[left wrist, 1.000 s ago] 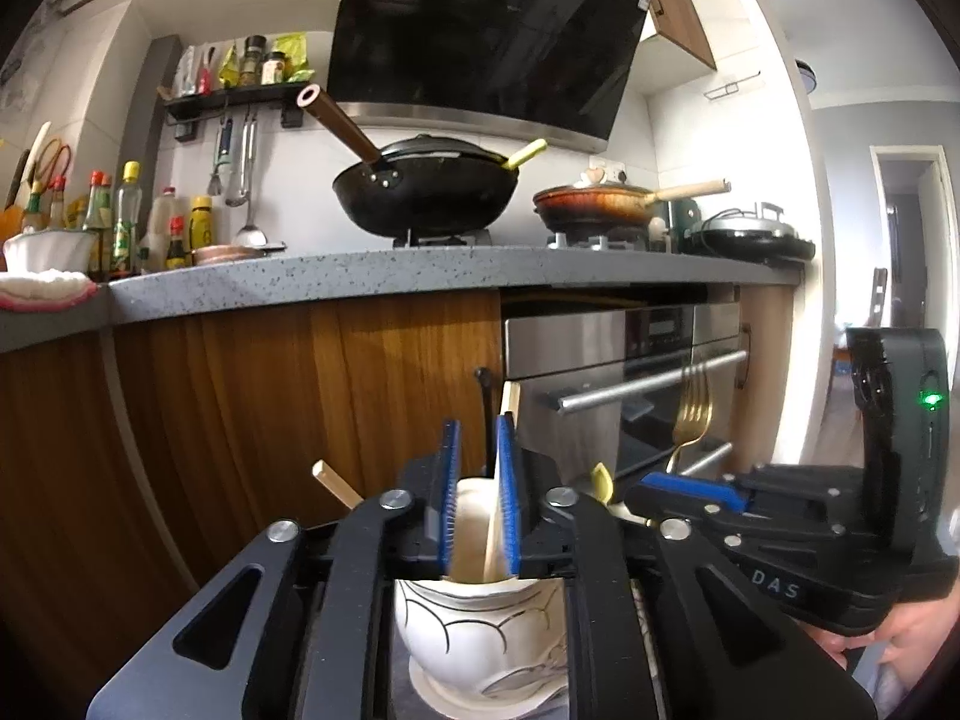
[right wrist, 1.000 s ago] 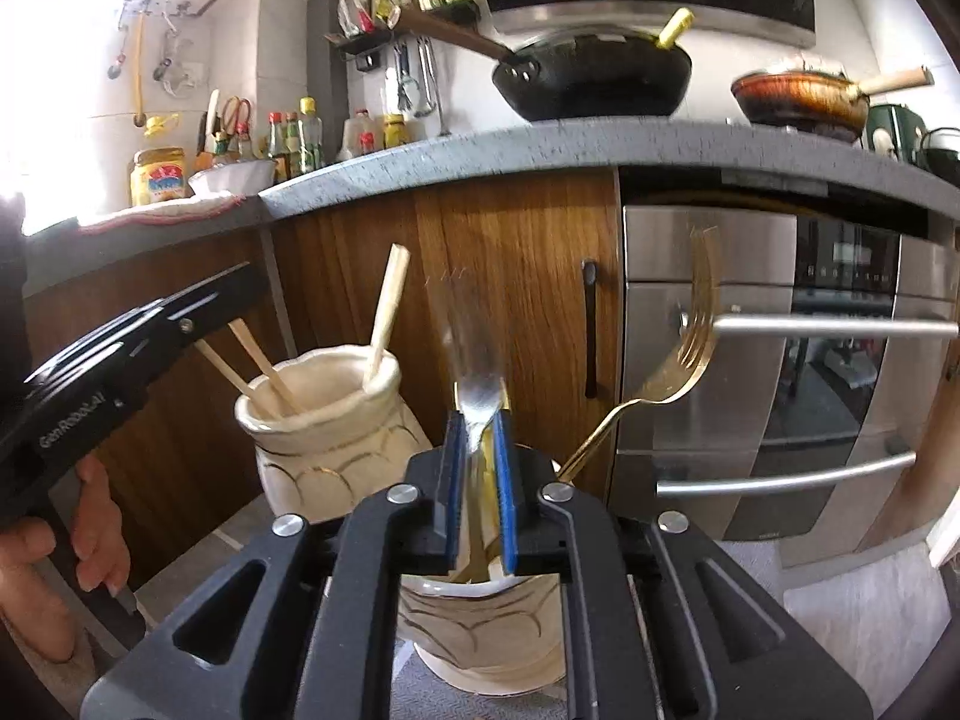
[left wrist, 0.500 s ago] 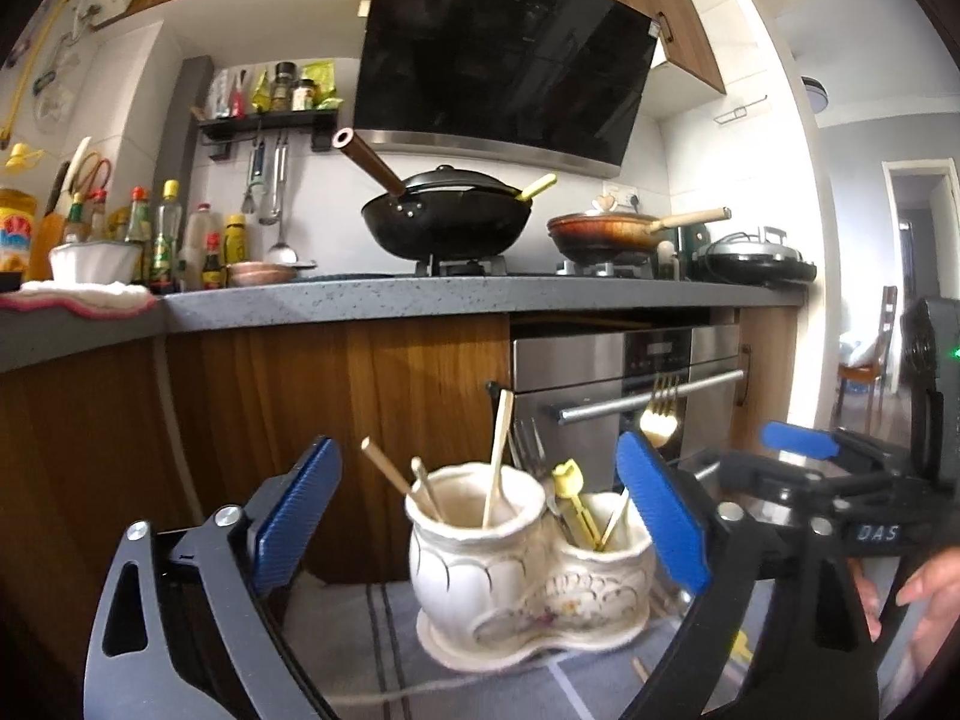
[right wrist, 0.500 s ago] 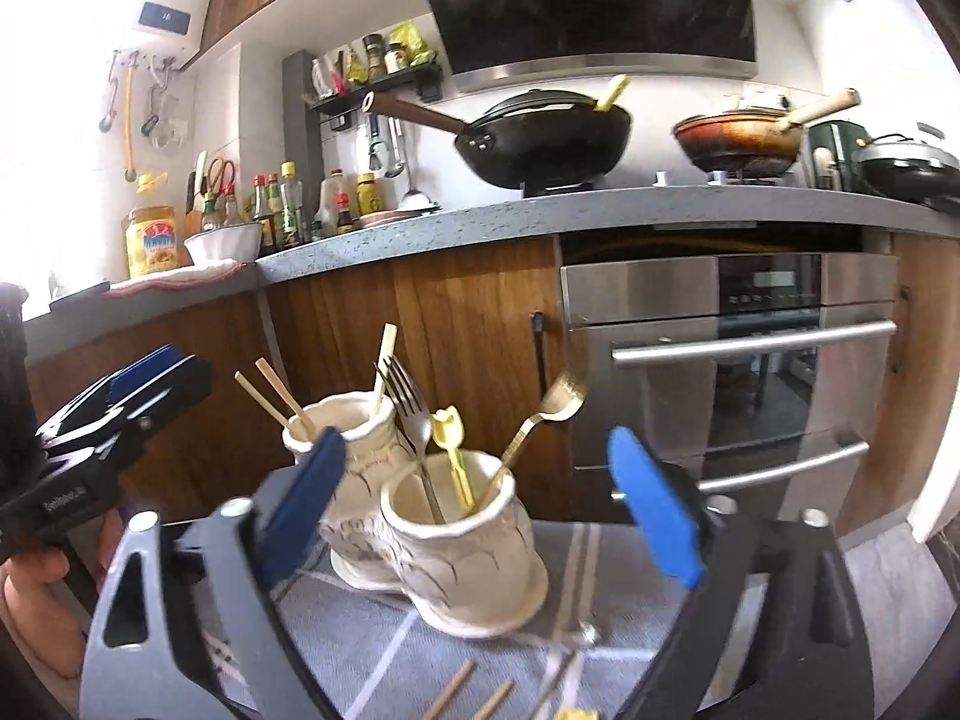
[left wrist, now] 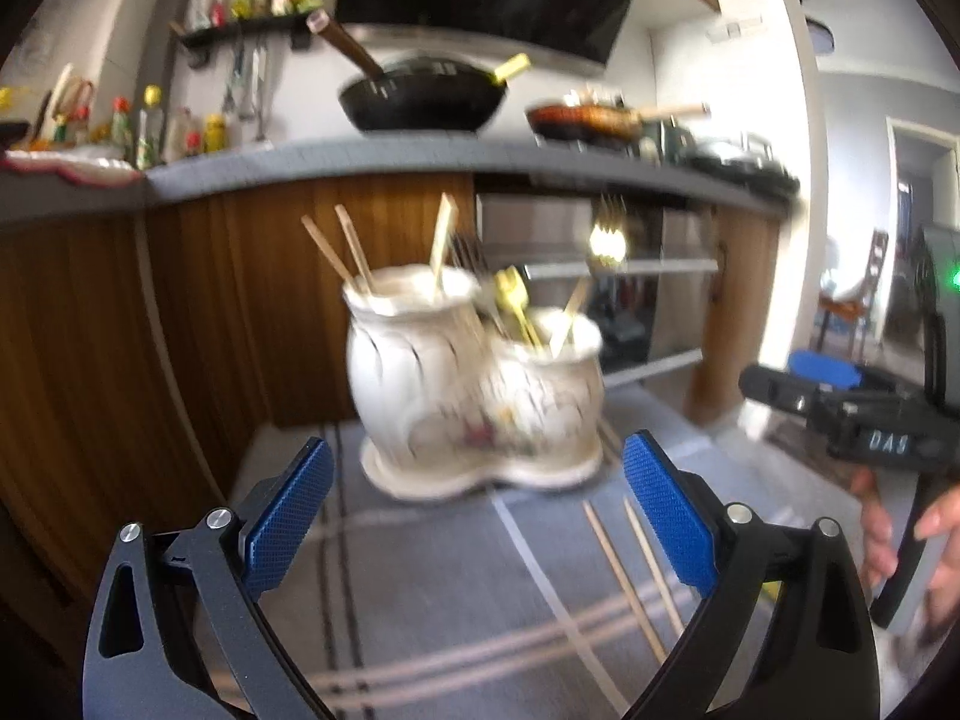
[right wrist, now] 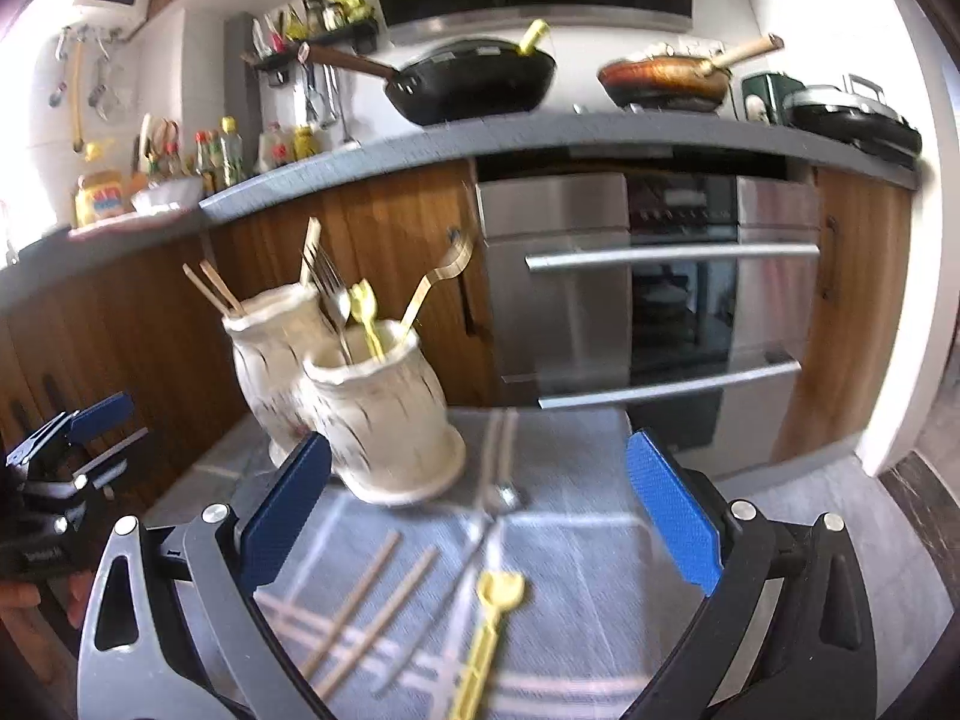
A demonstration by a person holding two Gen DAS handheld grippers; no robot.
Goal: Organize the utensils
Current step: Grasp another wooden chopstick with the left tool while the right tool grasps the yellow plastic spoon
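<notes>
My left tongs [left wrist: 474,510] stood wide, nothing between the blue pads [left wrist: 288,516], hanging over the grey striped cloth [left wrist: 420,600]. My right tongs [right wrist: 477,516] stood just as wide and empty, with the left tool showing at the far left of their view.

Between the right pads lay loose utensils on the cloth: a yellow plastic fork [right wrist: 486,636], a pair of wooden chopsticks [right wrist: 372,600] crossing paler sticks, and a metal piece too blurred for me to name. In the left view two chopsticks [left wrist: 630,570] lay near the right pad.

Just beyond both tongs stood the white double holder [left wrist: 474,396] on the cloth. Its taller cup [right wrist: 270,360] held chopsticks and a flat wooden stick; its shorter cup [right wrist: 384,402] held a yellow fork, a silver fork and a gold fork [right wrist: 438,282] leaning right.

Behind were wooden cabinet doors [right wrist: 384,240], a steel oven [right wrist: 648,312], and the grey bench [right wrist: 540,132] carrying a black wok [right wrist: 480,84] and a frying pan [right wrist: 666,78].
</notes>
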